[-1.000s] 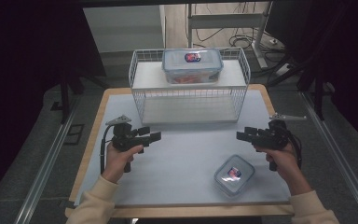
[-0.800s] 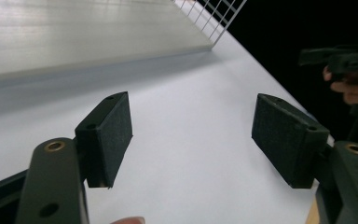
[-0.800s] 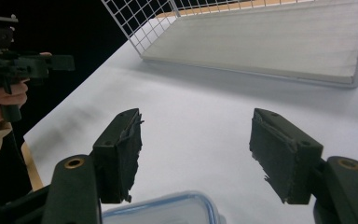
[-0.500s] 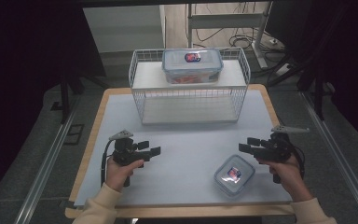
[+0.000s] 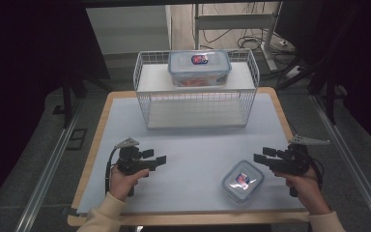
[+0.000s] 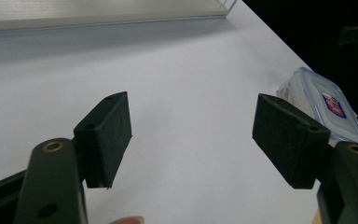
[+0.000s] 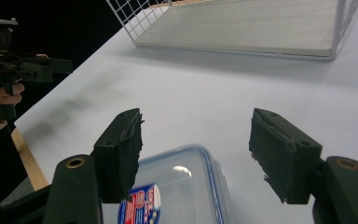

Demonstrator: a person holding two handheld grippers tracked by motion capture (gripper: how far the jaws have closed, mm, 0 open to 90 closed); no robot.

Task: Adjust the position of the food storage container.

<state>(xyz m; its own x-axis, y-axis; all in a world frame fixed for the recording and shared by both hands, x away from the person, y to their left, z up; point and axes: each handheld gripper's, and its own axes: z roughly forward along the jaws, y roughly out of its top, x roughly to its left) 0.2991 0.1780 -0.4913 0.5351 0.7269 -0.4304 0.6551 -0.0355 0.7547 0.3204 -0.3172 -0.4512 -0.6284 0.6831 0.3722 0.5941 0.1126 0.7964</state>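
Observation:
A small clear lidded container [image 5: 242,180] with a blue rim and a label lies on the white table mat near the front right; it also appears in the left gripper view [image 6: 324,105] and close below the jaws in the right gripper view [image 7: 177,191]. My right gripper [image 5: 262,155] hovers just right of it, open and empty [image 7: 196,149]. My left gripper [image 5: 157,156] is held at the front left, open with nothing between its jaws [image 6: 193,137], pointing right. A larger lidded container [image 5: 199,67] sits on top of the white wire shelf [image 5: 195,94].
The wire shelf stands at the back middle of the table, its lower tier bare. The table's wooden edge [image 5: 92,145] frames the mat. Dark floor, rails and cables surround the table. In the right gripper view the other hand's gripper [image 7: 9,51] appears far left.
Both hands have drawn back toward the table's front edge and lowered a little. The right gripper now sits beside the small container. Both stay open.

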